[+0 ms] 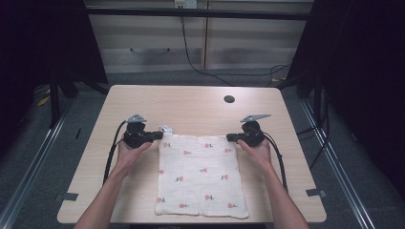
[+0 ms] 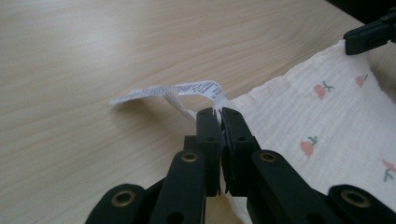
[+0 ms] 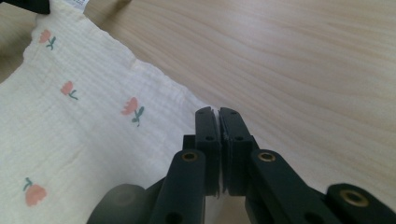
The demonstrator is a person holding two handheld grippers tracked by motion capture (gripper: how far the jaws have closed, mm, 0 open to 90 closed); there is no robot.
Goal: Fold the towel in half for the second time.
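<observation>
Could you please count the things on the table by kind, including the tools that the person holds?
Cloth, cream with small flowers: 1
White care label at the cloth's corner: 1
Tools: 2, the left tool and the right tool, each shut on a far corner of the cloth
Total: 4

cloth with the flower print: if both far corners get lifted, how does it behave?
Probably floppy: the cloth is thin, crinkled gauze lying flat on the table, so it should drape and sag between the left gripper and right gripper. Likely light. Its texture suggests little slipping.
</observation>
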